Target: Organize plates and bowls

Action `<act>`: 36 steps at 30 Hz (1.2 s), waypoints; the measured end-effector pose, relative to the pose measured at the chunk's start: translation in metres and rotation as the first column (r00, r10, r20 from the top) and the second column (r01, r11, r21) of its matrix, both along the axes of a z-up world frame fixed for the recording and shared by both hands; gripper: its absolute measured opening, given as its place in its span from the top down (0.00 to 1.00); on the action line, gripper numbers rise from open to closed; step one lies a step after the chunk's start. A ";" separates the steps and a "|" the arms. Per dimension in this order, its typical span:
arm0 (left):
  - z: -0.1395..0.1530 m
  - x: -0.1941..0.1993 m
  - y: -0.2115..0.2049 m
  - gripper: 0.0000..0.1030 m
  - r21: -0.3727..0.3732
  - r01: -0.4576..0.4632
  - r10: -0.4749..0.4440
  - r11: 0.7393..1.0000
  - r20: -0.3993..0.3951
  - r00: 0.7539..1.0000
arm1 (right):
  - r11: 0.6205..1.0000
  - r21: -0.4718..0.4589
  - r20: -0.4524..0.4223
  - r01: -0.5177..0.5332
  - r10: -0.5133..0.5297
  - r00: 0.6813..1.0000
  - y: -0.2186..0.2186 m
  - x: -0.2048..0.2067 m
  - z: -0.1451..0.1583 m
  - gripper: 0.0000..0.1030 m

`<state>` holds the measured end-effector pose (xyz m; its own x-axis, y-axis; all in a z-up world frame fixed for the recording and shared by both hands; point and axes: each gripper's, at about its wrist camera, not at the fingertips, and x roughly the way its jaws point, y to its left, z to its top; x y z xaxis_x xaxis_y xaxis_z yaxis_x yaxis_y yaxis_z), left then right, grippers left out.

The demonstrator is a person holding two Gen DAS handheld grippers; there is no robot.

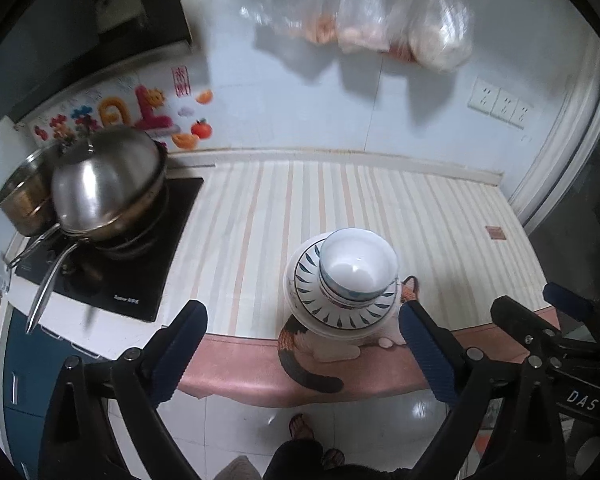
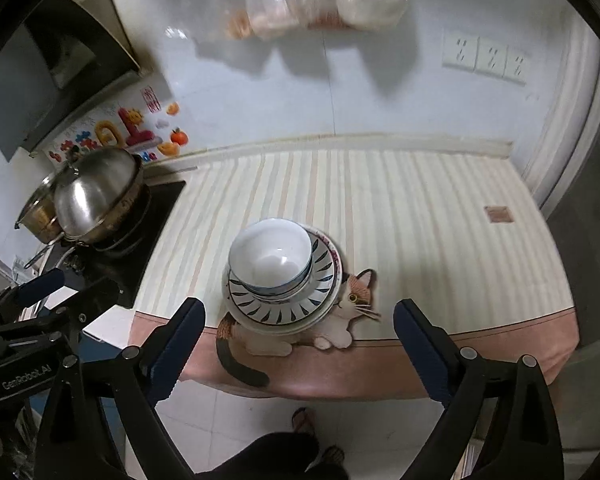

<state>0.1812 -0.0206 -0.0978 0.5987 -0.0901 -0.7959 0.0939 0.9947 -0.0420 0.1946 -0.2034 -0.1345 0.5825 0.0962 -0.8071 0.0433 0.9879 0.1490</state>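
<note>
A white bowl [image 1: 358, 266] [image 2: 270, 254] with a blue rim sits nested in bowls on a stack of plates [image 1: 336, 316] [image 2: 284, 312] with dark leaf marks, near the counter's front edge. My left gripper [image 1: 304, 320] is open and empty, held back above the front edge, with the stack between its fingers in view. My right gripper [image 2: 300, 320] is open and empty, also back from the stack. The right gripper shows at the right of the left wrist view [image 1: 540, 312]; the left gripper shows at the left of the right wrist view [image 2: 60, 284].
A striped cloth [image 1: 380, 200] [image 2: 400, 208] with a cat picture [image 2: 352, 300] and pink border covers the counter. Steel pots with a lid [image 1: 104, 184] [image 2: 92, 196] stand on a black hob at left. Plastic bags [image 1: 380, 12] hang on the wall. Sockets [image 2: 484, 60] are at right.
</note>
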 end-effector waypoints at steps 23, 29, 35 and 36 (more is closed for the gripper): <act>0.063 -0.173 -0.011 0.04 0.030 -0.076 0.071 0.997 0.149 0.986 | 0.996 -0.083 0.223 -0.016 0.034 0.974 -0.006 -0.201 0.106 0.03; 0.072 -0.179 -0.003 0.04 0.022 -0.076 0.071 0.997 0.175 0.982 | 0.997 -0.081 0.238 0.006 0.014 0.971 -0.007 -0.209 0.112 0.03; 0.074 -0.182 0.000 0.04 0.024 -0.078 0.073 0.997 0.181 0.981 | 0.997 -0.073 0.241 0.007 0.011 0.971 -0.005 -0.210 0.114 0.03; 0.074 -0.182 0.001 0.04 0.024 -0.079 0.074 0.997 0.182 0.980 | 0.997 -0.074 0.241 0.006 0.012 0.971 -0.005 -0.208 0.114 0.03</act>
